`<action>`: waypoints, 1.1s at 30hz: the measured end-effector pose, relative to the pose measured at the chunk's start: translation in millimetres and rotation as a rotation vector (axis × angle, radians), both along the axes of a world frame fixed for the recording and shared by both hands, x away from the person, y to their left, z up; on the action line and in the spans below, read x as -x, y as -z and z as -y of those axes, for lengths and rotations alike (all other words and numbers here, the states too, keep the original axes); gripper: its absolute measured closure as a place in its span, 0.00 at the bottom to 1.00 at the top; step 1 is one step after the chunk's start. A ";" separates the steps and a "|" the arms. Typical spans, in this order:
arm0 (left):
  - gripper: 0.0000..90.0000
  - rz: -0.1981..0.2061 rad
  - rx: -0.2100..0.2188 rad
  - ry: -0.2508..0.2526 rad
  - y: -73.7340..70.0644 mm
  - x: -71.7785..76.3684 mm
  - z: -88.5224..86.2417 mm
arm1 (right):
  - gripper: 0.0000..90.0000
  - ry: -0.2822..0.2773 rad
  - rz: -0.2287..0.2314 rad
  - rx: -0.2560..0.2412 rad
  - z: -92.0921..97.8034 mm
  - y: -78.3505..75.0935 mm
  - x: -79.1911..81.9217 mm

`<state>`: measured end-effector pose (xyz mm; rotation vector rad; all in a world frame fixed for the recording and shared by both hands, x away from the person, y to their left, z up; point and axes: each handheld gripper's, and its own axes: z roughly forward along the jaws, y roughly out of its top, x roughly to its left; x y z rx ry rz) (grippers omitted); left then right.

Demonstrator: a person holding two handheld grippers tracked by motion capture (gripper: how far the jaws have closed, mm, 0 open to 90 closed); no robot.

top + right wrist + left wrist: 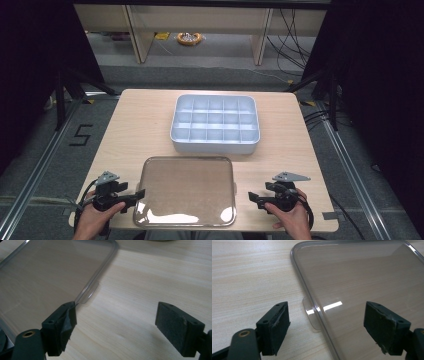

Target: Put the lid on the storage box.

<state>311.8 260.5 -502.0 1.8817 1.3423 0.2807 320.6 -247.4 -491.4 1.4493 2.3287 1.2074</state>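
Pale wood-grain table: clear, round-cornered plastic lid lying flat, near a white gridded tray. Left gripper and right gripper flank the lid, jaws spread. The left gripper view adds the lid's small edge tab.

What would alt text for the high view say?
A person's hands hold the left gripper and right gripper, both open, at either side of a clear lid lying flat on a wooden table. Behind it sits an empty white compartment tray.
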 end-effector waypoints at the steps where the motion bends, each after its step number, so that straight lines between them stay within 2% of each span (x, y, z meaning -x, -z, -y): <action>1: 0.23 0.000 0.000 0.000 0.0 0.0 0.0 | 0.20 0.000 0.000 0.000 0.0 0.0 0.0; 3: 0.25 0.002 0.015 -0.011 0.3 0.3 1.0 | 0.20 0.000 -0.023 -0.019 -5.0 -0.4 1.6; 4: 0.26 -0.010 0.008 0.005 0.6 0.7 -0.2 | 0.20 -0.012 -0.016 -0.032 -6.8 0.4 0.9; 6: 0.28 -0.014 0.010 0.004 1.2 0.5 0.2 | 0.20 -0.016 -0.017 -0.038 -11.2 -0.3 1.0; 7: 0.30 -0.009 0.034 -0.012 2.7 0.2 2.7 | 0.21 -0.025 -0.023 -0.049 -13.8 0.5 0.7; 8: 0.33 -0.012 0.009 0.012 3.4 0.0 0.6 | 0.22 -0.028 -0.031 -0.046 -16.5 0.4 0.9; 10: 0.35 -0.023 -0.006 0.014 3.3 -0.1 0.8 | 0.23 -0.017 -0.068 -0.058 -23.1 0.0 2.5; 11: 0.37 -0.027 -0.014 0.023 3.4 -0.4 0.3 | 0.23 -0.022 -0.049 -0.050 -24.5 1.0 1.4; 12: 0.39 -0.020 -0.013 0.026 4.5 -0.7 0.3 | 0.24 -0.017 -0.070 -0.056 -26.9 0.7 1.6; 14: 0.43 -0.027 -0.019 0.023 4.5 -1.0 0.9 | 0.25 -0.020 -0.066 -0.066 -30.4 1.5 0.0; 16: 0.46 -0.017 -0.016 0.018 6.7 -2.3 2.3 | 0.25 -0.045 -0.048 -0.065 -31.9 3.1 -3.0; 18: 0.51 -0.024 -0.031 0.029 5.9 -2.6 1.7 | 0.26 -0.040 -0.052 -0.060 -34.2 2.7 -3.0; 20: 0.52 -0.028 -0.045 0.040 7.0 -3.3 2.7 | 0.26 -0.031 -0.059 -0.045 -38.8 3.8 -5.2; 21: 0.53 -0.033 -0.040 0.041 8.8 -3.6 5.3 | 0.27 -0.050 -0.066 -0.053 -42.2 4.5 -6.9; 22: 0.54 -0.041 -0.068 0.067 9.0 -4.1 3.9 | 0.27 -0.046 -0.072 -0.056 -43.8 5.1 -7.8; 23: 0.54 -0.045 -0.066 0.061 9.9 -4.1 5.5 | 0.28 -0.037 -0.083 -0.049 -45.7 5.2 -8.2; 24: 0.55 -0.038 -0.071 0.066 10.4 -4.3 5.9 | 0.28 -0.043 -0.075 -0.062 -47.4 7.1 -9.9; 25: 0.55 -0.035 -0.081 0.058 10.4 -4.4 6.8 | 0.28 -0.034 -0.089 -0.054 -48.7 6.9 -10.4; 27: 0.55 -0.036 -0.094 0.067 9.7 -4.6 7.4 | 0.28 -0.040 -0.088 -0.068 -51.2 8.9 -13.2; 28: 0.55 -0.034 -0.101 0.069 10.0 -4.3 7.8 | 0.29 -0.028 -0.087 -0.053 -52.2 10.2 -14.9; 30: 0.55 -0.028 -0.105 0.071 9.9 -3.4 9.3 | 0.30 -0.025 -0.116 -0.083 -55.0 12.6 -17.4; 31: 0.55 -0.024 -0.110 0.069 10.0 -3.0 10.3 | 0.30 -0.030 -0.103 -0.079 -56.4 13.9 -19.3; 33: 0.55 -0.025 -0.116 0.084 9.8 -2.5 11.7 | 0.31 -0.012 -0.111 -0.070 -58.3 16.1 -22.3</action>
